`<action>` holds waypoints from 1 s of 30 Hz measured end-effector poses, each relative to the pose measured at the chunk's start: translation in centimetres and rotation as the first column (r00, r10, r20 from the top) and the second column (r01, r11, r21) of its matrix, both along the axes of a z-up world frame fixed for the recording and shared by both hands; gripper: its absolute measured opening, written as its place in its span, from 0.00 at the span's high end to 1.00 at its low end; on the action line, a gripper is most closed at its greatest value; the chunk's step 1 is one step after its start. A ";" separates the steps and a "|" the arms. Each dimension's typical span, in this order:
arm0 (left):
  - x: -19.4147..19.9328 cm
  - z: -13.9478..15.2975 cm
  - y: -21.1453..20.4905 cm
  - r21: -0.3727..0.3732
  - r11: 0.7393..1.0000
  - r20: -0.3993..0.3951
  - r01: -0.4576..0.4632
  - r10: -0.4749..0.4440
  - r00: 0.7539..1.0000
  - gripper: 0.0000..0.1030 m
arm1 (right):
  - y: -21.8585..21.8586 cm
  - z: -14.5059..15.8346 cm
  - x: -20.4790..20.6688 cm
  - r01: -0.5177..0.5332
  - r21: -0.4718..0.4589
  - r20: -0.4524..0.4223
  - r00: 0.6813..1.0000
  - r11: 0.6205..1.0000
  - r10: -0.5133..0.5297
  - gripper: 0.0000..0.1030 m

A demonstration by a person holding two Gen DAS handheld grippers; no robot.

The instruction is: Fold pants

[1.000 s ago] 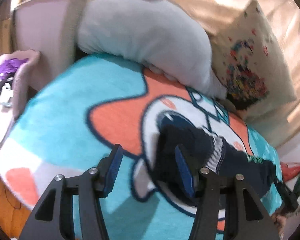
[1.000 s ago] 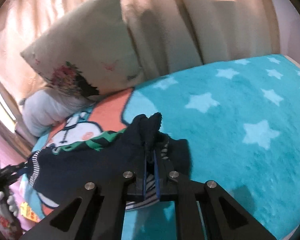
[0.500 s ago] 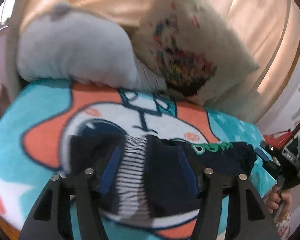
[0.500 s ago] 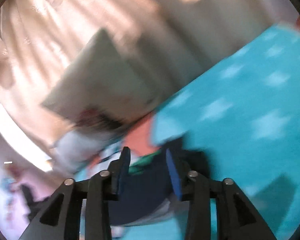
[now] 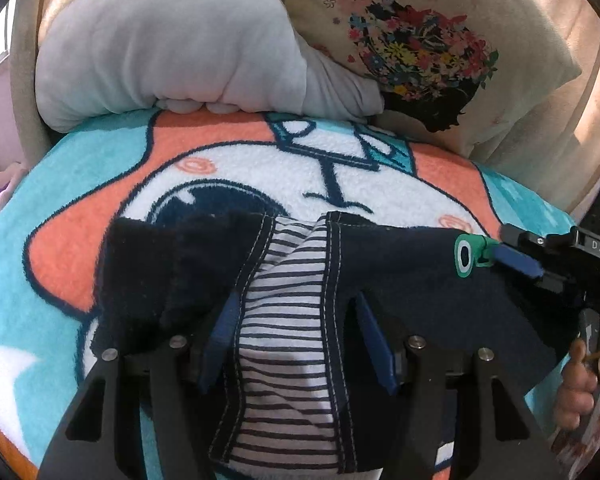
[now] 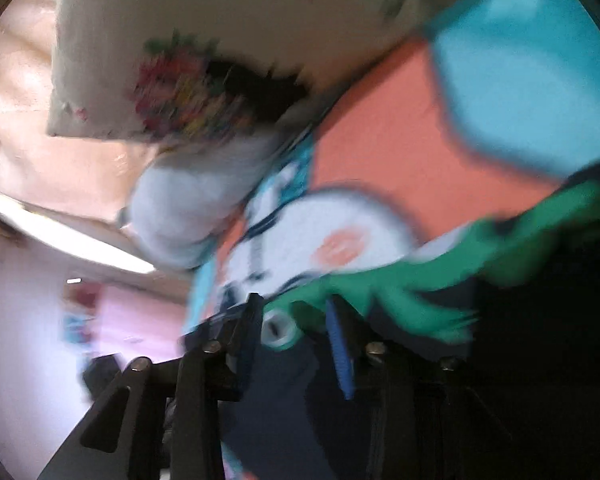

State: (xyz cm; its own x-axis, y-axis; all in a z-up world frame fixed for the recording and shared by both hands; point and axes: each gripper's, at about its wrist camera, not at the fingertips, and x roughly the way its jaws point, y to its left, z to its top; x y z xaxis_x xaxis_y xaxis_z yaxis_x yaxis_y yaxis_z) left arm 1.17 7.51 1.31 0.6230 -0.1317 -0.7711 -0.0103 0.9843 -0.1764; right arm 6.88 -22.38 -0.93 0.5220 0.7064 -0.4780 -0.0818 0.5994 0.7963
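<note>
Dark navy pants (image 5: 412,276) with a striped lining (image 5: 284,320) and a green print (image 5: 466,254) lie bunched on a cartoon blanket (image 5: 100,208). My left gripper (image 5: 296,320) is open, its blue pads on either side of the striped waistband. My right gripper (image 6: 296,320) is open over the pants' green print (image 6: 400,292); its view is blurred. It also shows in the left wrist view (image 5: 516,260) at the pants' right edge.
A grey plush pillow (image 5: 172,44) and a flower-print cushion (image 5: 420,40) lean against beige curtains (image 5: 588,92) at the back. A hand (image 5: 584,384) holds the right tool at the blanket's right edge.
The right gripper has let go of the pants, opened, and swung left over the green print. The left gripper has moved right onto the striped waistband.
</note>
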 end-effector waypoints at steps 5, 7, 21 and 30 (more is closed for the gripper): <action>-0.2 -0.1 0.2 -0.022 1.000 0.010 0.006 -0.006 1.000 0.42 | -9.0 -0.9 -2.9 0.255 -0.035 -0.016 0.967 0.966 -0.255 0.97; -0.2 -0.1 0.1 -0.014 1.000 0.014 0.009 -0.008 1.000 0.42 | -11.1 -0.4 -4.8 0.330 -0.067 0.006 0.944 0.942 -0.330 0.98; -0.3 0.0 -1.8 0.084 0.996 0.023 0.015 -0.017 1.000 0.31 | -8.7 4.7 -12.7 0.336 -0.205 0.296 0.916 0.919 -0.269 0.40; -2.9 3.5 -2.5 0.090 0.996 0.079 -0.014 0.007 0.997 0.31 | -10.2 4.3 -13.8 0.436 -0.314 0.292 0.890 0.843 -0.352 0.38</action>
State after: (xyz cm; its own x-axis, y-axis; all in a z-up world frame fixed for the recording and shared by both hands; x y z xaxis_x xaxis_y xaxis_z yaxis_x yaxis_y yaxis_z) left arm -1.68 4.97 4.85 0.6834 -0.0567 -0.7279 -0.0105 0.9961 -0.0874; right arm -6.91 -32.60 3.42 0.8373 0.2175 -0.5017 0.0810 0.8581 0.5071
